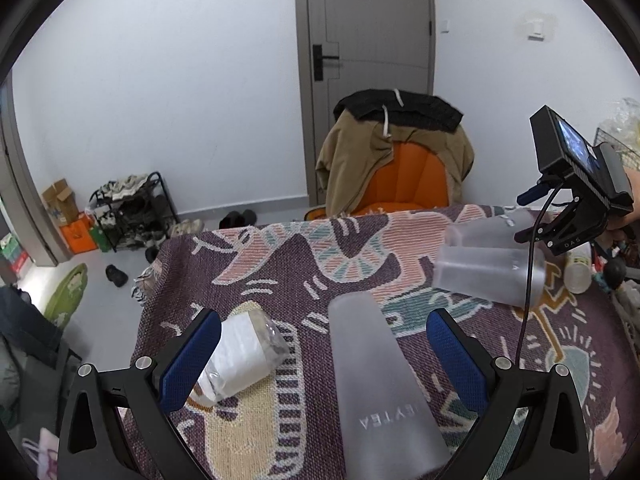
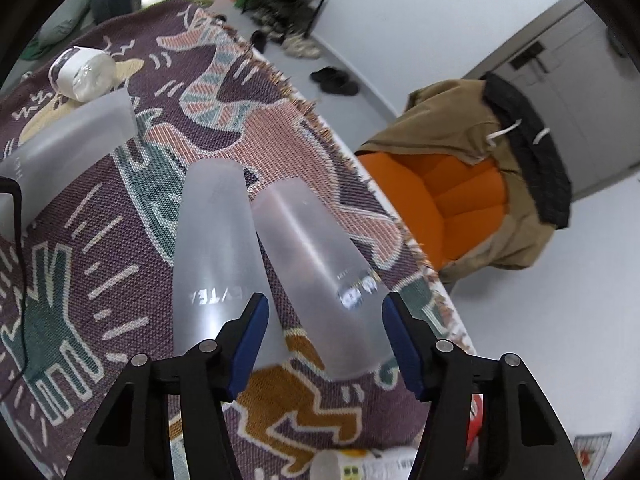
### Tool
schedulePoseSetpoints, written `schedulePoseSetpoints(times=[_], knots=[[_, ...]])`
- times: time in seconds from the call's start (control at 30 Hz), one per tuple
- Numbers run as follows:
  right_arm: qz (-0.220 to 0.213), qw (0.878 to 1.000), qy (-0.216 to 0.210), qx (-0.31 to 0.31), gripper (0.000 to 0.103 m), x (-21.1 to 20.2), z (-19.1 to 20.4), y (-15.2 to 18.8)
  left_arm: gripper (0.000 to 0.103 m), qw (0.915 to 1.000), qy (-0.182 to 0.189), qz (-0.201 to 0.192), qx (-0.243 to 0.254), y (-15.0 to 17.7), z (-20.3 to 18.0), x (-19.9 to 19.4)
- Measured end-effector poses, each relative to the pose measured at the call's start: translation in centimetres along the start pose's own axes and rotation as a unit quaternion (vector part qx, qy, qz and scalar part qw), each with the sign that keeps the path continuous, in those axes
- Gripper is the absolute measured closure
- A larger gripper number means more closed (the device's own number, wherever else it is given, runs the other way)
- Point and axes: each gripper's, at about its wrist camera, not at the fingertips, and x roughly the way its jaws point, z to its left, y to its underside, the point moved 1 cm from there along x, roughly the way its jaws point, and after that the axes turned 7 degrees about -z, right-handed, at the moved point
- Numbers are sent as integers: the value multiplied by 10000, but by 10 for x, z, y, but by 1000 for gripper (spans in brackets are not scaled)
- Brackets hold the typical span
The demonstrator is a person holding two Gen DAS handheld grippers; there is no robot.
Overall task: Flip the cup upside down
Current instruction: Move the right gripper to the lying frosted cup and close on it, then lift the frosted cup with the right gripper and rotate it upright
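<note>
Three frosted plastic cups are on or over the patterned cloth table point(image 1: 280, 272). One cup point(image 1: 372, 380) stands upside down between my left gripper's point(image 1: 323, 332) wide-open blue pads, not touched. In the right wrist view my right gripper point(image 2: 324, 308) is shut on a tilted cup point(image 2: 320, 280), held above the cloth. A second cup point(image 2: 218, 264) stands upside down just left of it, outside the jaws. The held cup point(image 1: 486, 228) and its neighbour point(image 1: 488, 276) show at the right in the left wrist view. The left cup also shows in the right wrist view point(image 2: 68, 144).
A wrapped white paper roll point(image 1: 240, 356) lies on the cloth by my left finger. A small bottle point(image 1: 578, 268) stands at the table's right side. An orange chair point(image 1: 404, 184) draped with clothes sits behind the table. A black cable point(image 1: 528, 288) hangs from the right gripper.
</note>
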Motion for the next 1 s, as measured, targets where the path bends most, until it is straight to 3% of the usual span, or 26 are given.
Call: schedulePoseSetpoints(times=[0.5,0.77,1.0], knots=[[645,9947,-758,-277,48,53,-18,-19,1,9987,-134,491,-99,-21,4,55],[1019,9907,-733,-527,32,72,-14,-28,1,9981,-117,585,-167,-19,4,61],[1233,9879,-780,-522,27,87,-23,-34,1,9980,-132,578,-199,-24,10,62]])
